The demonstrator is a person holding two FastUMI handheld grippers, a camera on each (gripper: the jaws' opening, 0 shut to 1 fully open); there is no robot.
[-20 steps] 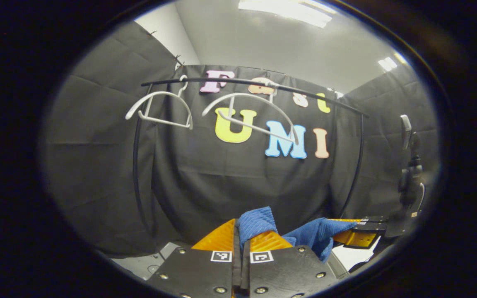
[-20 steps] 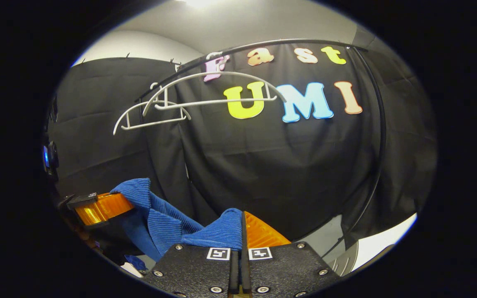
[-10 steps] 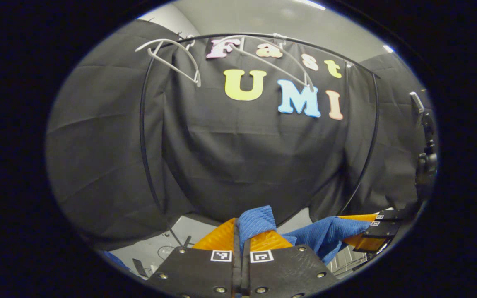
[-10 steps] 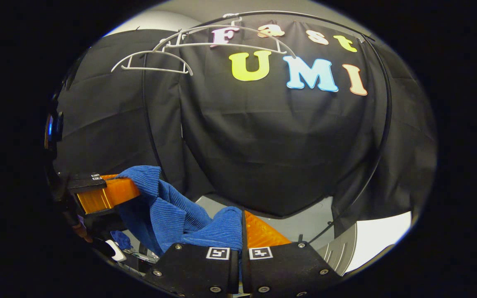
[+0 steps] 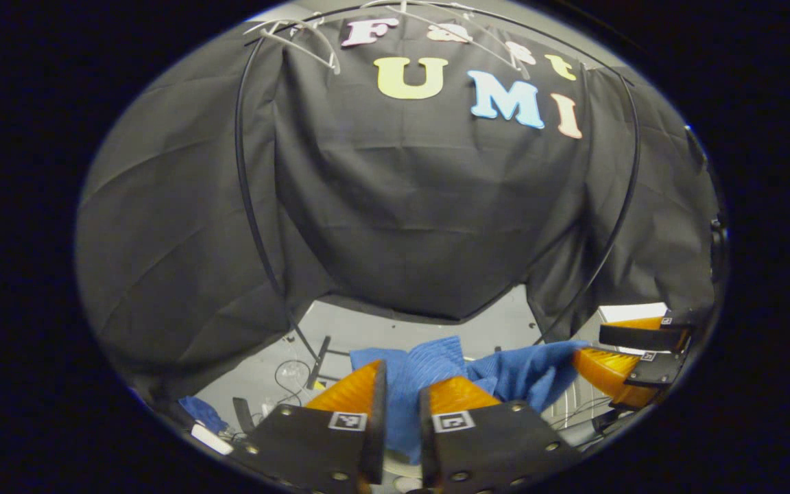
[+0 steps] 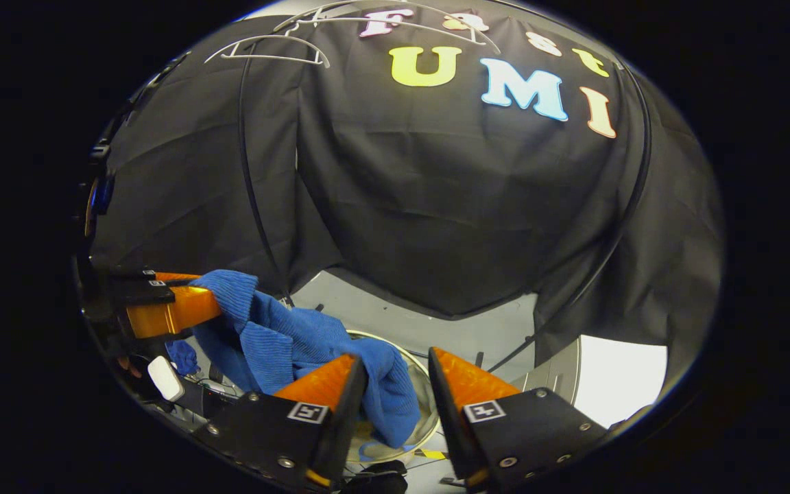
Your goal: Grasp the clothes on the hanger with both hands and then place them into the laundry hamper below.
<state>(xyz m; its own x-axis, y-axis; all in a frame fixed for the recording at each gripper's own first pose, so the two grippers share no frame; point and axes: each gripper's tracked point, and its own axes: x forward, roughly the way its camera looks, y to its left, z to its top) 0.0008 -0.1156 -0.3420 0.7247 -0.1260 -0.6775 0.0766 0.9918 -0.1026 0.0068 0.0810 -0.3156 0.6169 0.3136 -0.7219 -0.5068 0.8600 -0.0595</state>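
Blue knit garment [image 6: 299, 343] hanging above hamper [image 6: 417, 374], releasing.
Right tool [image 6: 395, 384] spread wide; left tool [image 5: 400, 405] parted, cloth between; risking snagging, missing the rim.

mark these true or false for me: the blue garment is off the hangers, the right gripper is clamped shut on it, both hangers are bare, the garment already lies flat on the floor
1. The blue garment is off the hangers. True.
2. The right gripper is clamped shut on it. False: its fingers stand apart, the cloth draped over one of them.
3. Both white hangers on the rail are bare. True.
4. The garment lies flat on the floor. False: it hangs between the two grippers, above the hamper's round rim.
5. The left gripper has cloth between its fingers. True.
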